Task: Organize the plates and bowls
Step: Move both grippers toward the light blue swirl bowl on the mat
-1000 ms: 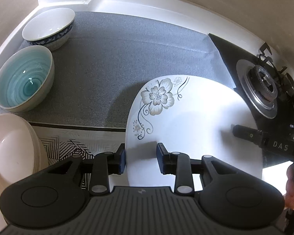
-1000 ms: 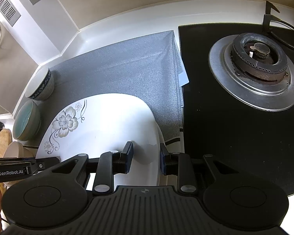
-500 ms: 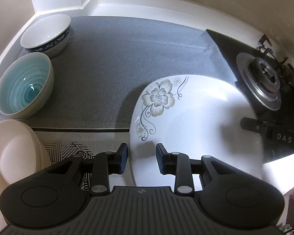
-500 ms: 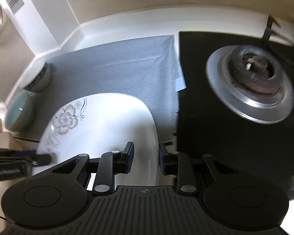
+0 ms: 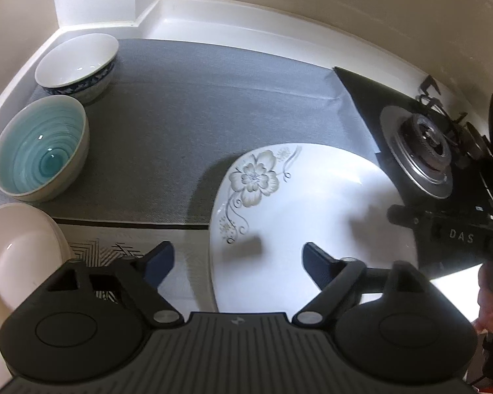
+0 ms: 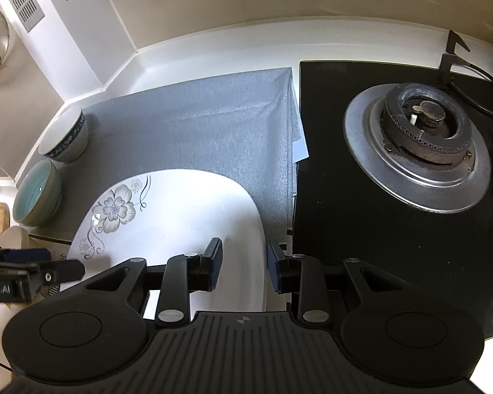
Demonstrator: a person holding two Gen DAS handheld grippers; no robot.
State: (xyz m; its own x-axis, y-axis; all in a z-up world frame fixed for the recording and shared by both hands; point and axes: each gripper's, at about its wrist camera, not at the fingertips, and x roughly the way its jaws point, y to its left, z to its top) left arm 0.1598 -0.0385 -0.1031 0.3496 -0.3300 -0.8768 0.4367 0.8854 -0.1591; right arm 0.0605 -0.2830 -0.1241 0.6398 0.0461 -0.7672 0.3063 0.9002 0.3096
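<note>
A large white plate (image 5: pixel 312 203) with a grey flower print lies across the grey mat's (image 5: pixel 213 98) front edge, beside the stove. My left gripper (image 5: pixel 236 256) is opening and stands wide, its fingers on either side of the plate's left rim without touching it. My right gripper (image 6: pixel 241 256) is opening too. The plate's (image 6: pixel 180 210) right rim passes between its blue pads with a gap on both sides. Each gripper shows in the other's view: the right gripper (image 5: pixel 443 229) and the left gripper (image 6: pixel 33 272).
Along the left stand a white bowl with a blue pattern (image 5: pixel 79 62), a teal bowl (image 5: pixel 39 154) and a cream bowl (image 5: pixel 19 249). A black gas hob with a steel burner (image 6: pixel 417 144) borders the mat on the right. White wall edging runs behind.
My left jaws have gone from a narrow grip on the plate's left rim to wide open. My right jaws have widened a little off the right rim. The plate has shifted slightly.
</note>
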